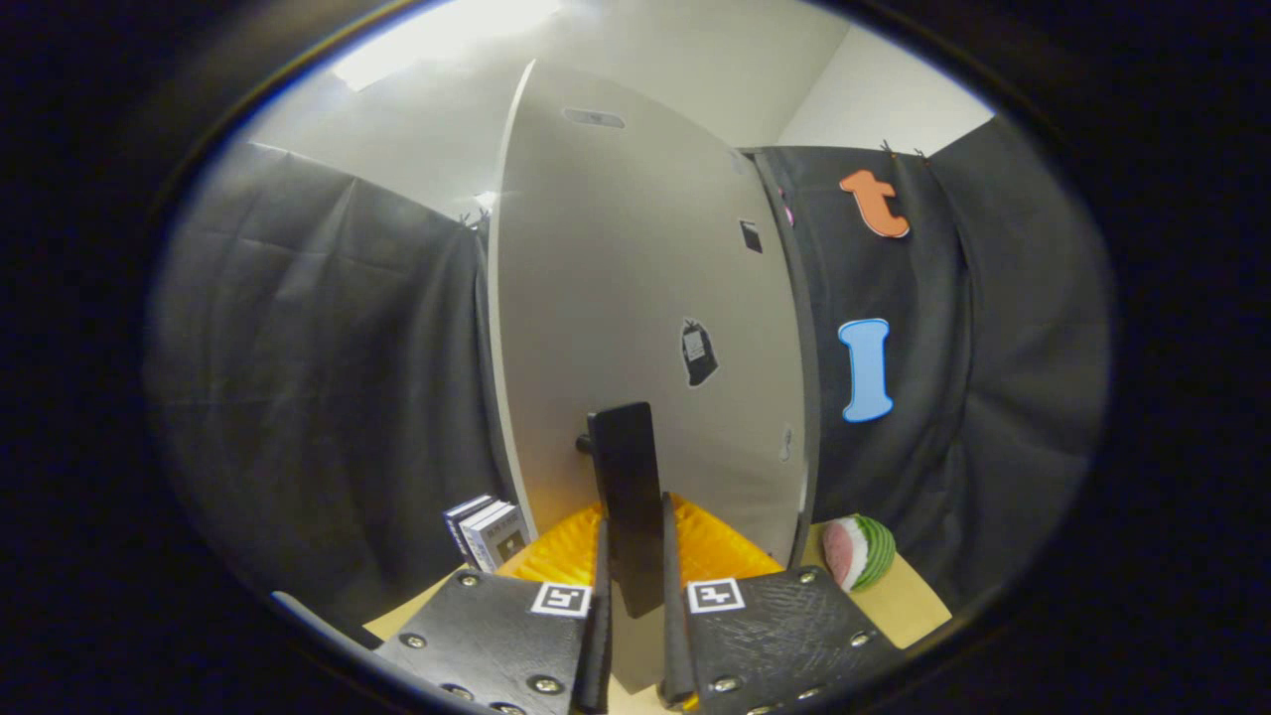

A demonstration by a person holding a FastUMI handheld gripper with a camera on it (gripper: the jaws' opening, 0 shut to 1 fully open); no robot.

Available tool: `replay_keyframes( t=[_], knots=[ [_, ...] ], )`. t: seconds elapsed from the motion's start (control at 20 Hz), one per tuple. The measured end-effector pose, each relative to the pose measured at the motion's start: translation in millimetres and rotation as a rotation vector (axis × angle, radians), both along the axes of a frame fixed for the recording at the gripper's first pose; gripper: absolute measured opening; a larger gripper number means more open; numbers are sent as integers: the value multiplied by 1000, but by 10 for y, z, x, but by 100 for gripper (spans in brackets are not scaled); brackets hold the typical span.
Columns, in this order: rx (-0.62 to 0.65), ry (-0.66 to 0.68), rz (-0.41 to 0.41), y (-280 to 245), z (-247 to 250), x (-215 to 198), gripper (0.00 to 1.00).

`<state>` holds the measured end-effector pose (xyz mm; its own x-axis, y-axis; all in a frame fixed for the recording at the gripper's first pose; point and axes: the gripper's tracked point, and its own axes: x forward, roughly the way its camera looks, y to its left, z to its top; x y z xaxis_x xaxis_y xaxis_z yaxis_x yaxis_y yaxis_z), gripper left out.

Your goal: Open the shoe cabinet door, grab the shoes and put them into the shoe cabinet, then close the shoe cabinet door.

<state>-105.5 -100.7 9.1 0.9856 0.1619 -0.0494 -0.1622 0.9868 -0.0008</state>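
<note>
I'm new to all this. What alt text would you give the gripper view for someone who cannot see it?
The gripper has both fingers closed on the flat black bar handle of a pale grey cabinet door. Orange ribbed material shows behind the fingers, with a small stack of boxes on one side and a watermelon-slice toy on the other.

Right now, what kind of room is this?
It looks like a small test booth set up like a home hallway. Black cloth hangs all around, a pale shoe cabinet door stands ahead, and the claw is shut on its dark handle.
</note>
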Motion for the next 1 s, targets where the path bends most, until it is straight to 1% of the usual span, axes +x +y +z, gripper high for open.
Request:
replay_keyframes(
  t=[0.25, 0.5, 0.7, 0.8, 0.85, 0.9, 0.95, 1.0],
  knots=[
    [-17, 9, -14, -289, 45, -147, 21],
    [-48, -8, -61, -662, 115, -279, 20],
    [-84, -45, -120, -1031, 256, -311, 20],
    [-124, -63, -191, -1352, 315, -315, 20],
    [-130, -68, -235, -1516, 316, -313, 16],
    [-133, -82, -275, -1700, 371, -334, 8],
    [-119, -75, -277, -1820, 375, -331, 8],
    [-83, -63, -256, -1848, 348, -319, 8]
  ],
)
